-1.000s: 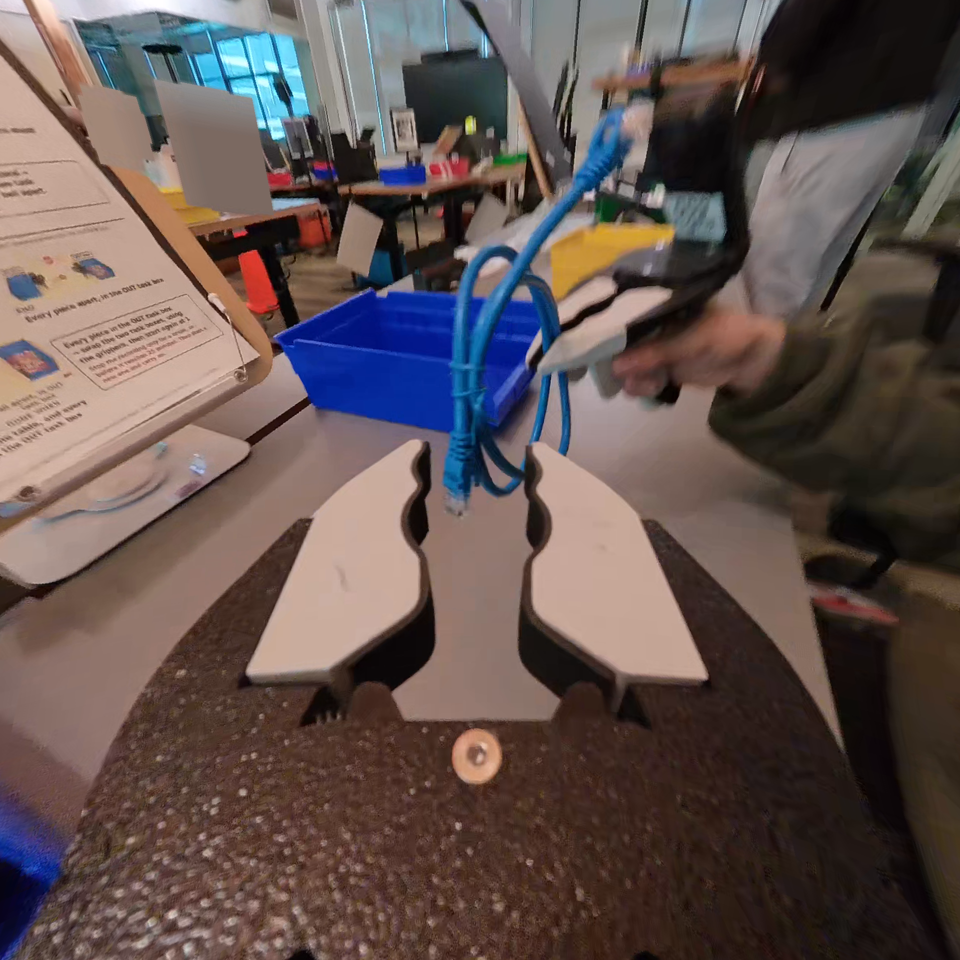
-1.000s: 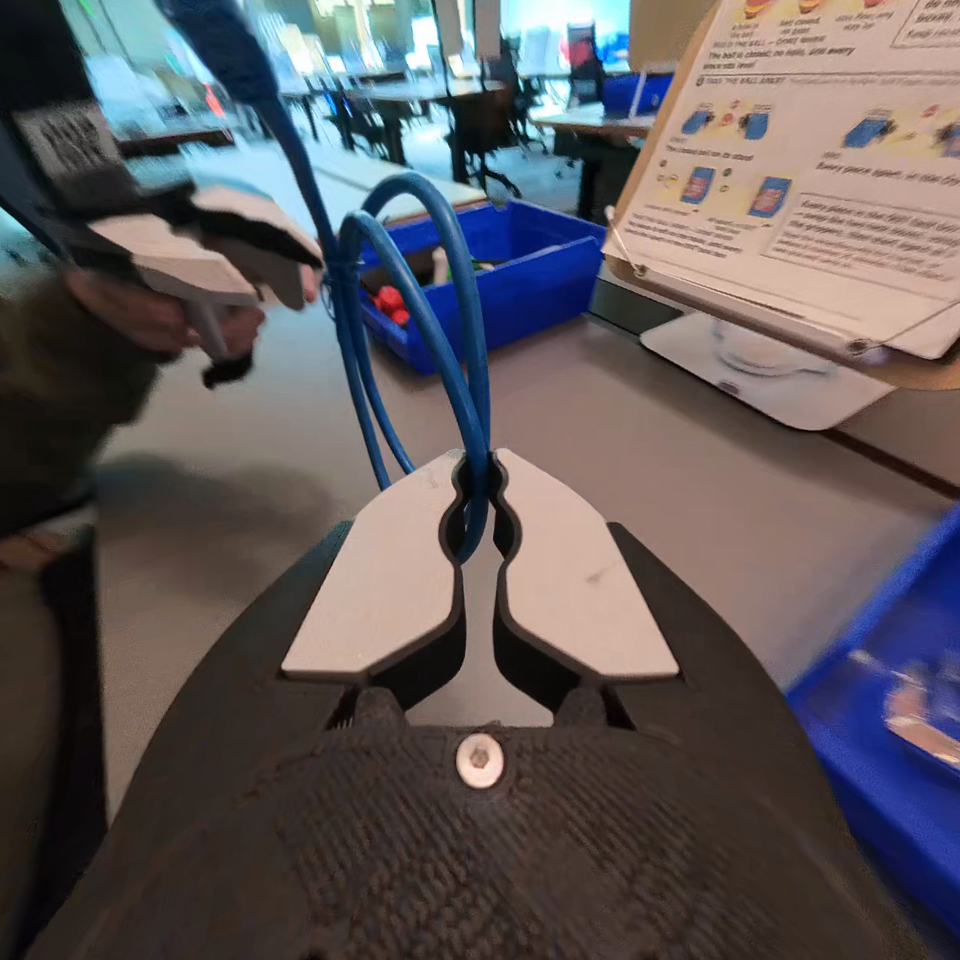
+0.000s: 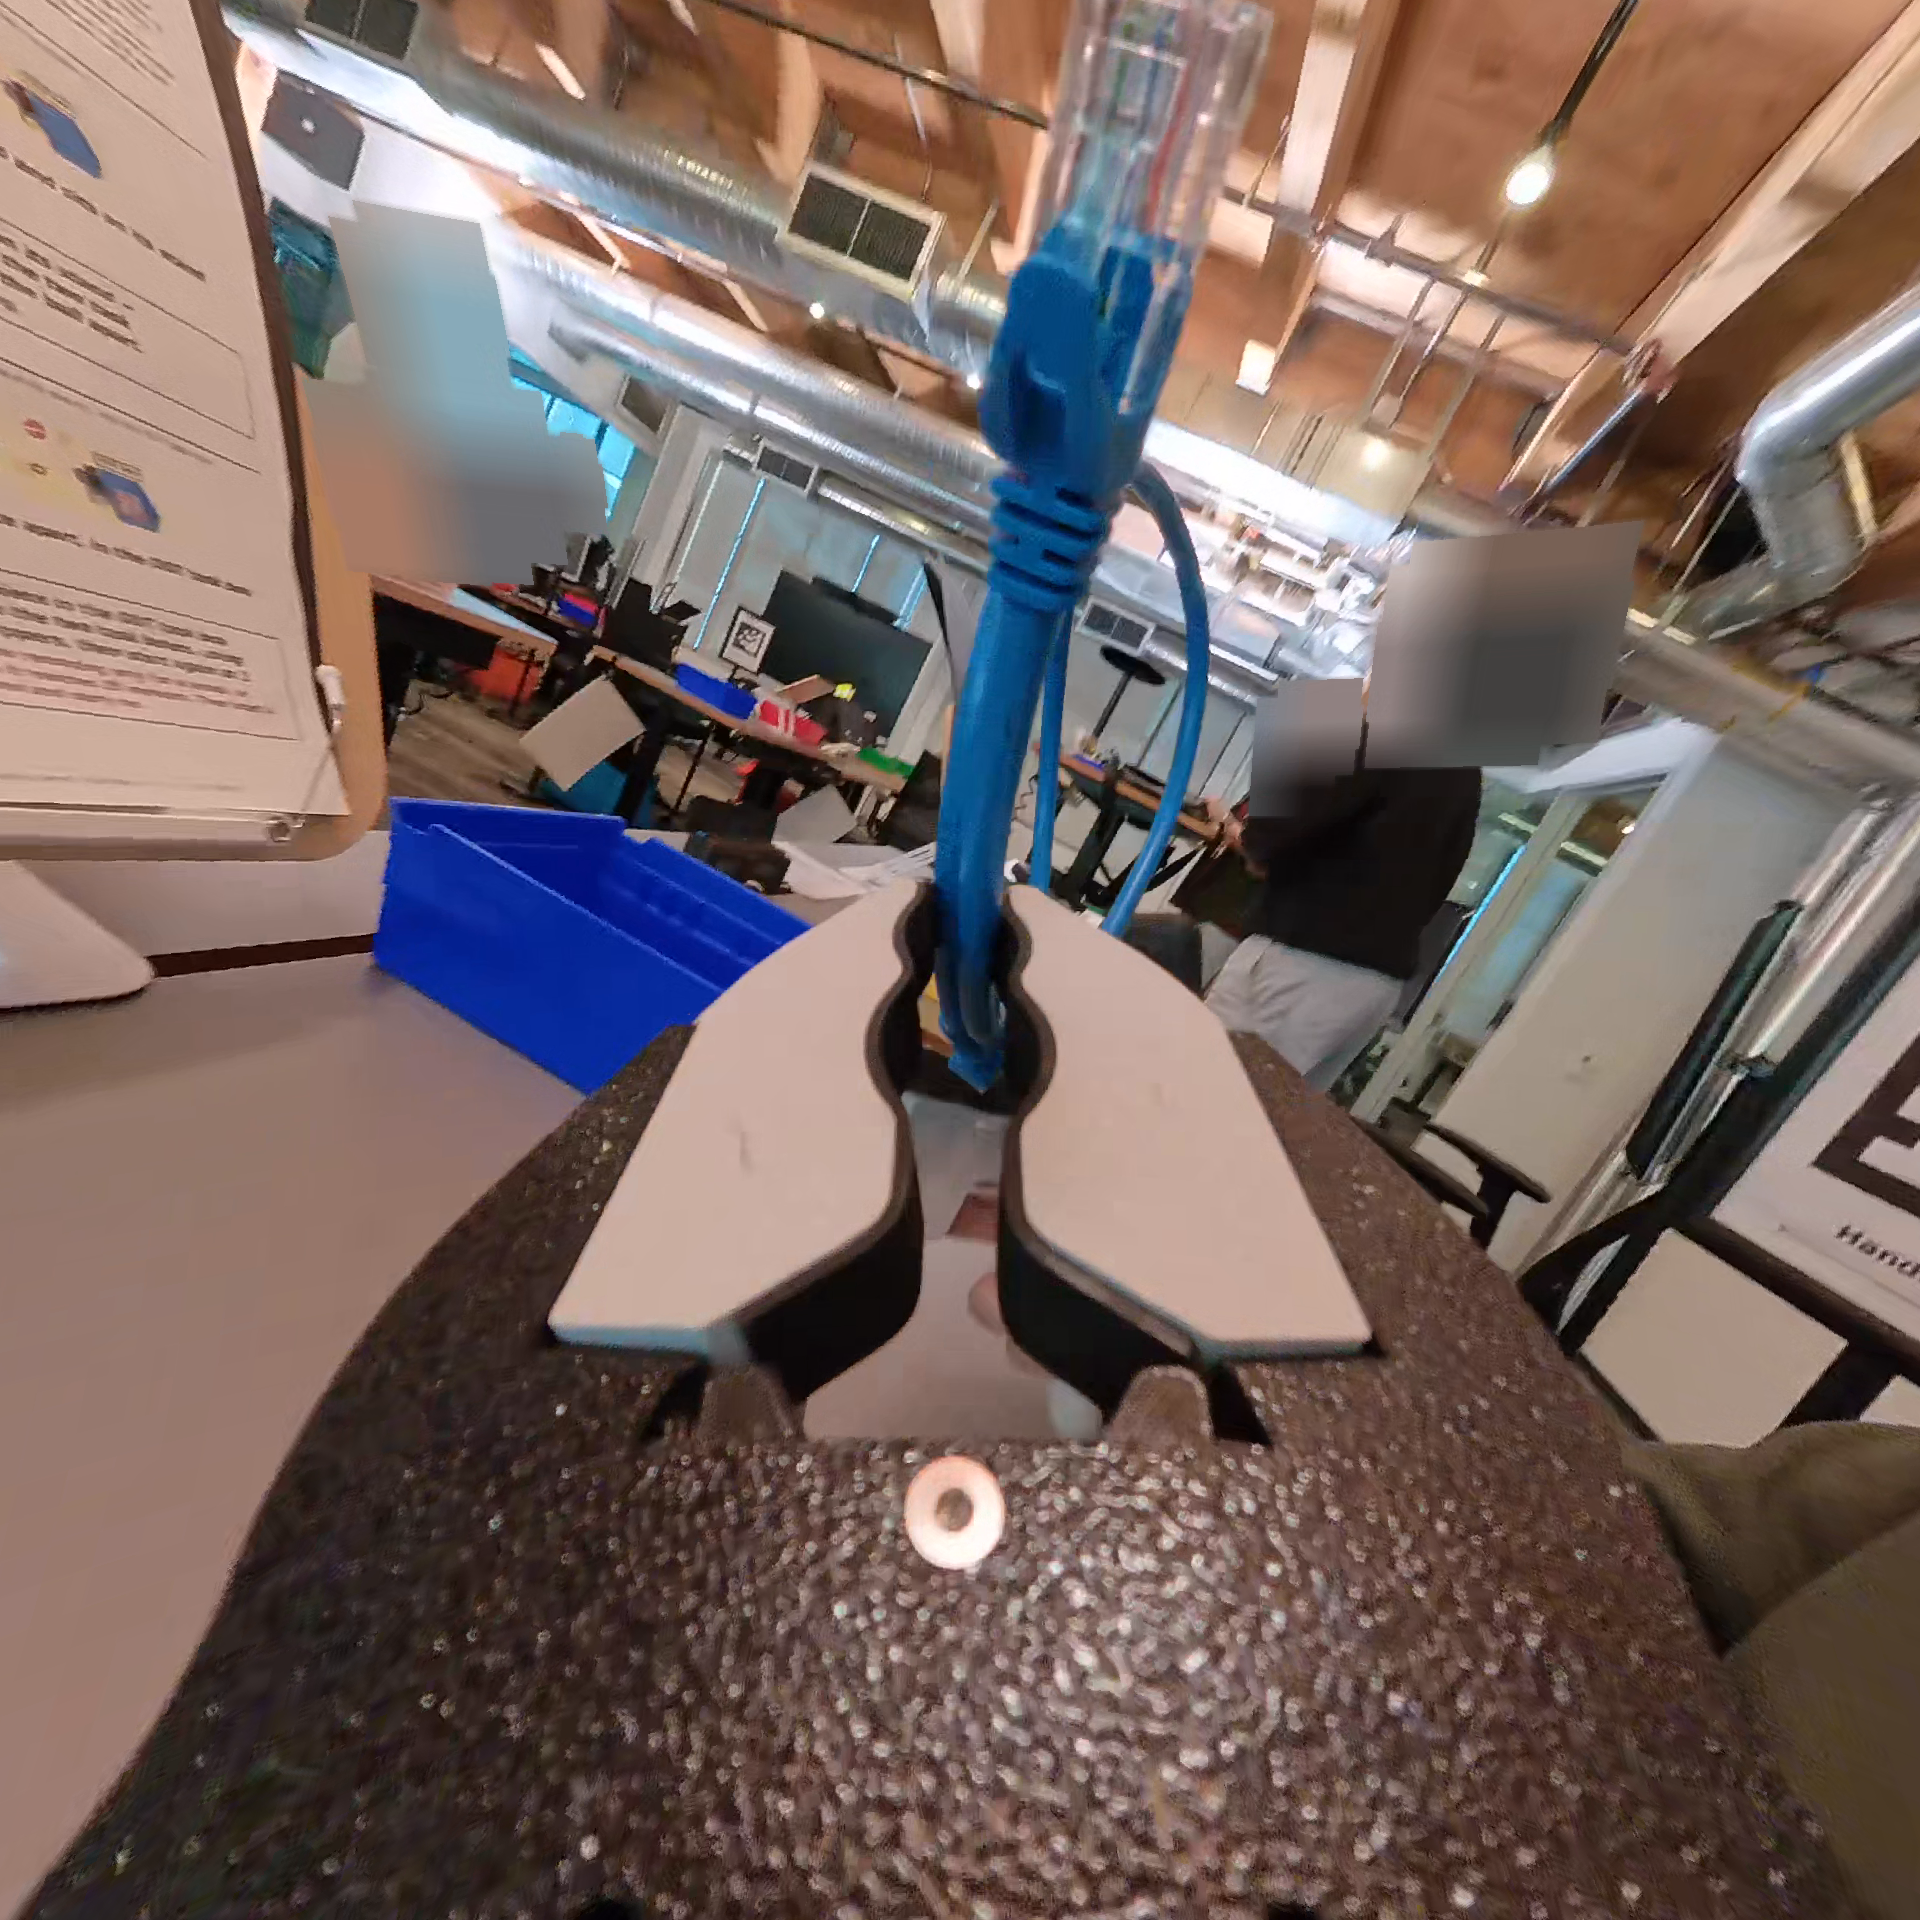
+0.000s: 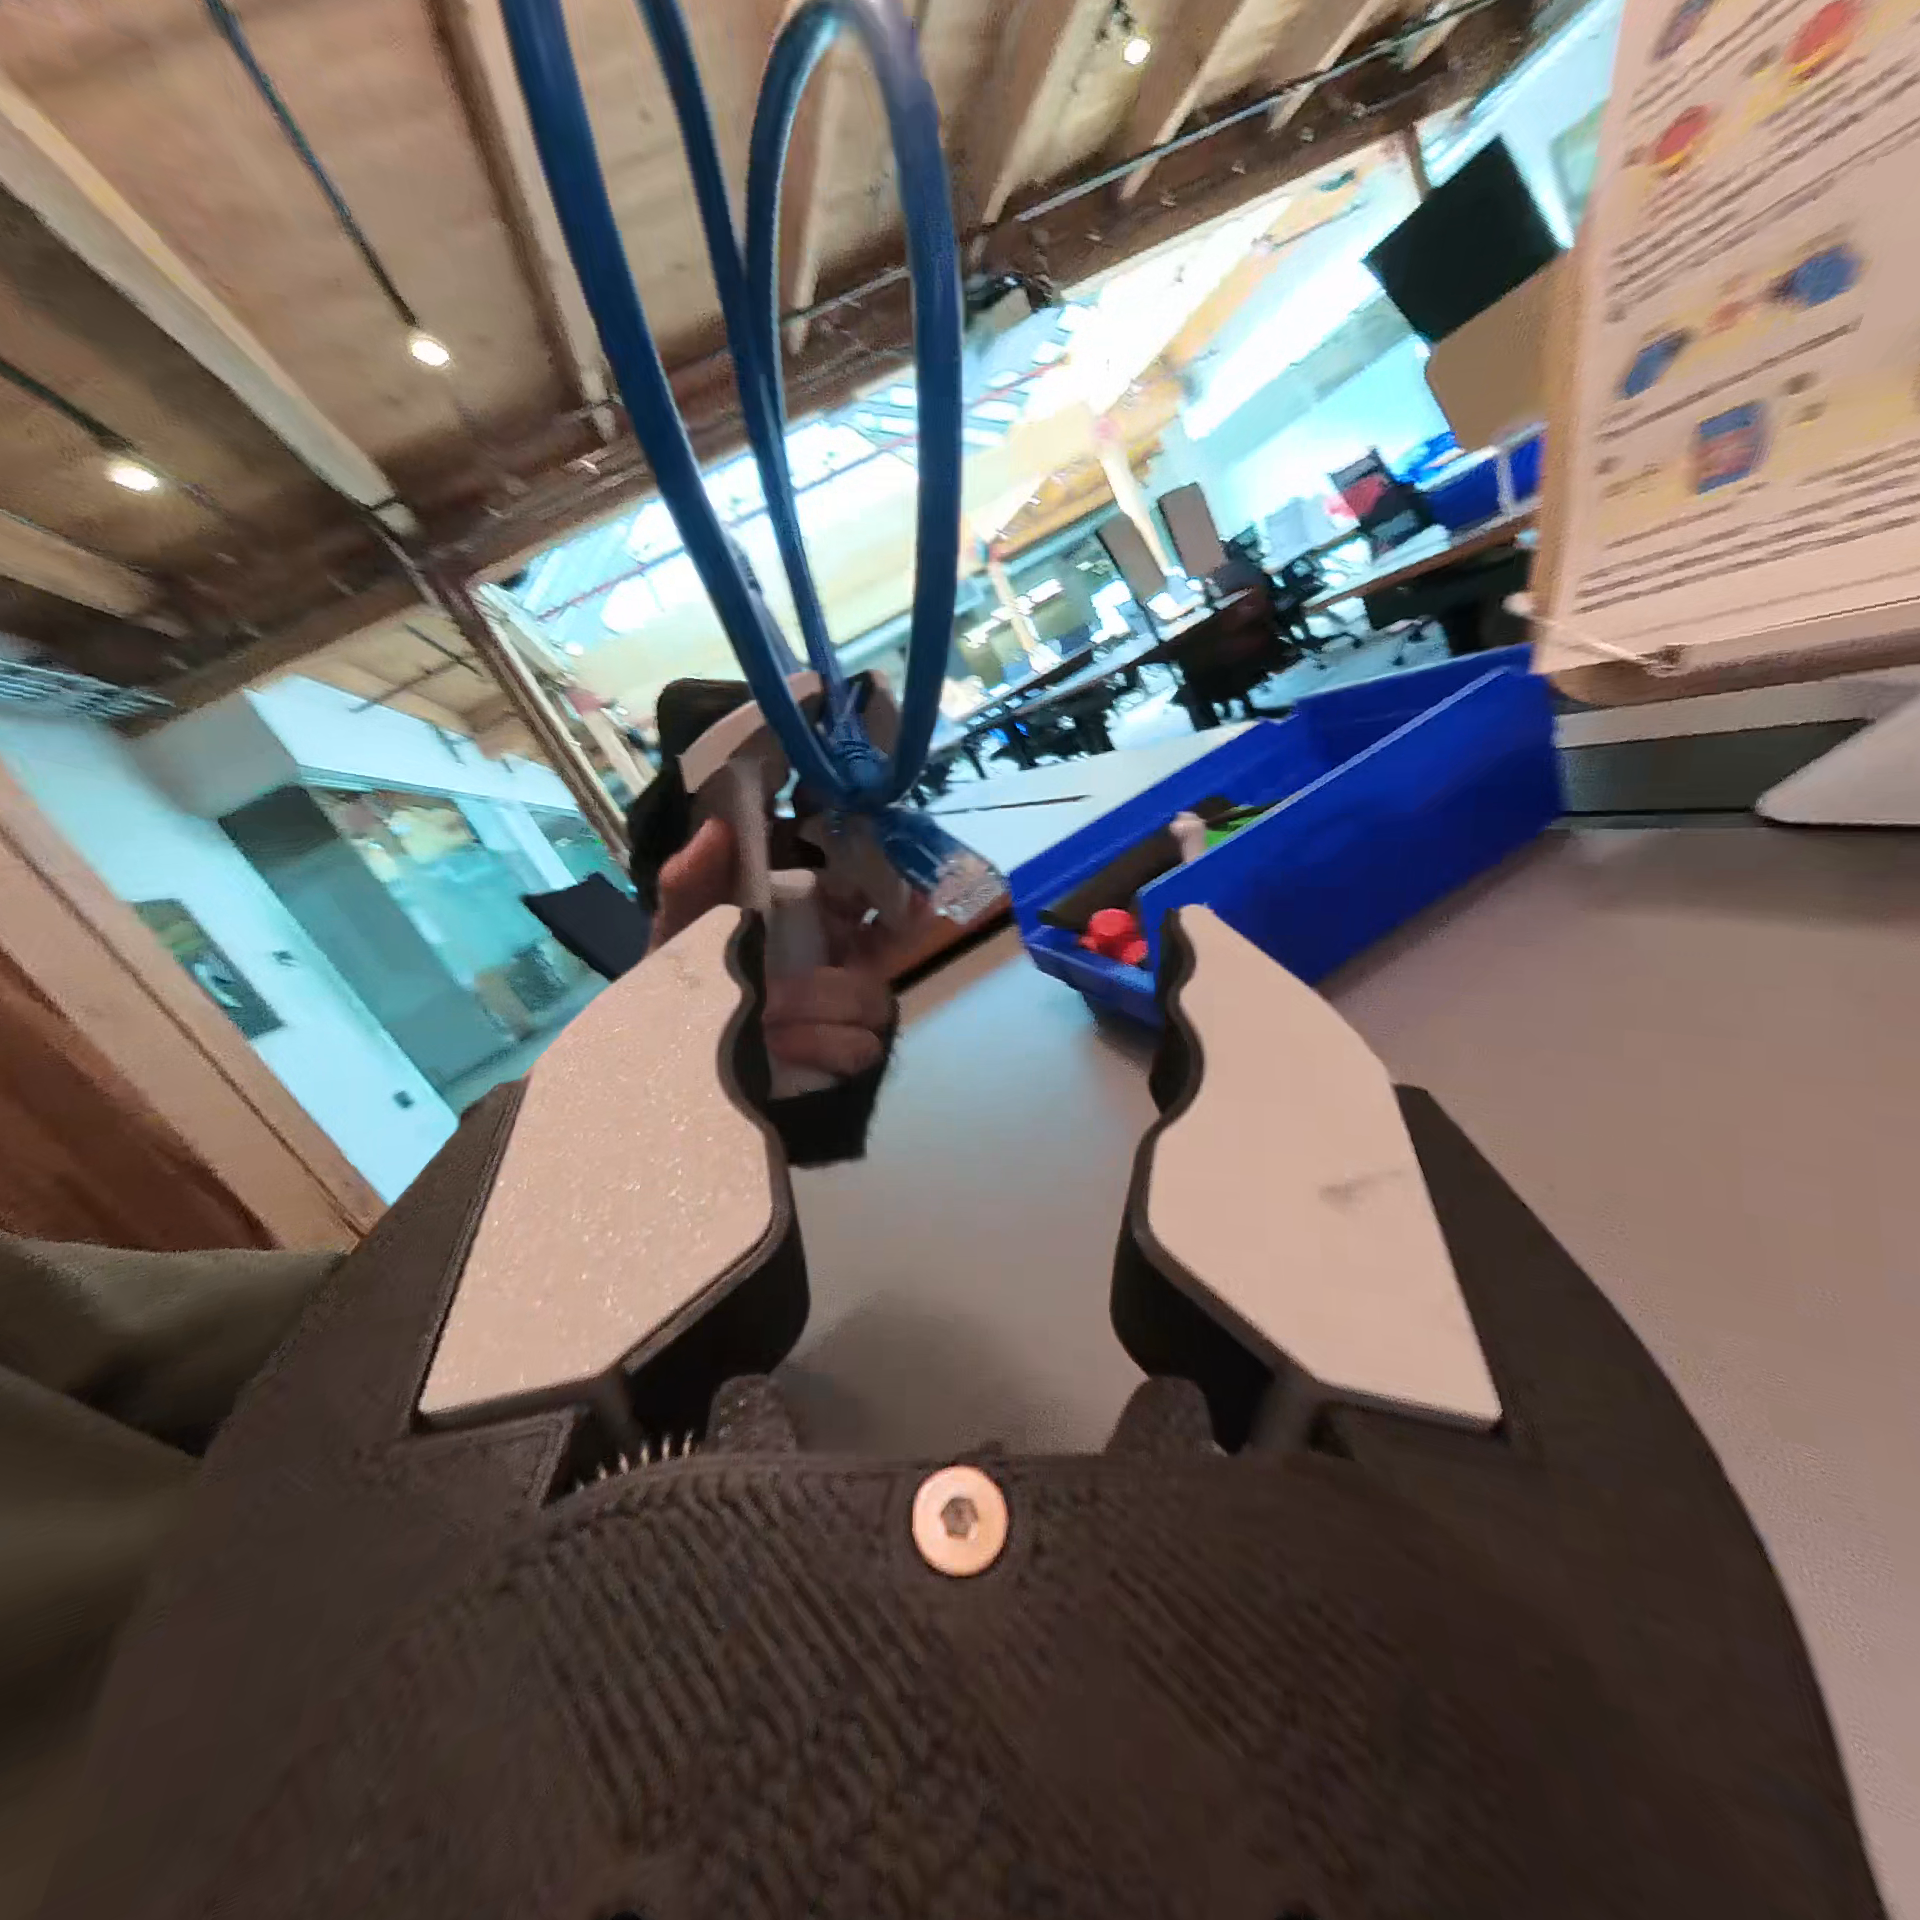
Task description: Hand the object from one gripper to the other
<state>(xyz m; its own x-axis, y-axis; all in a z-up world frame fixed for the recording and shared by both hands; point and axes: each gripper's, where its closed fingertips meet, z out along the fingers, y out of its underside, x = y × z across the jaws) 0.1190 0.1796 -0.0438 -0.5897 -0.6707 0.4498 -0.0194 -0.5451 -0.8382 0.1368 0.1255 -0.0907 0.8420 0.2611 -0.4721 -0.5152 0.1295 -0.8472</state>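
A coiled blue network cable [image 3: 977,727] with a clear plug at its upper end stands between the fingers of my left gripper [image 3: 961,920], which is shut on the bundle near its lower bend. One loop hangs out to the right. In the right wrist view my right gripper [image 4: 956,935] is open and empty, jaws wide apart. Beyond it the left gripper [image 4: 743,758], held in a hand, grips the cable [image 4: 930,364], whose loops rise past the top of the frame and whose other plug points toward the right gripper.
A blue bin [image 3: 582,935] stands on the grey table [image 3: 208,1195]; in the right wrist view the bin [image 4: 1351,831] holds small parts. An instruction board on a white stand [image 3: 135,416] is at the left, at the right in the other view [image 4: 1745,312]. A person [image 3: 1351,883] stands beyond. Spacing between my two grippers at the tips: around 9 cm.
The right gripper has opened and let go of the cable. The left gripper, open before, has shut on it. Both cameras have tilted upward.
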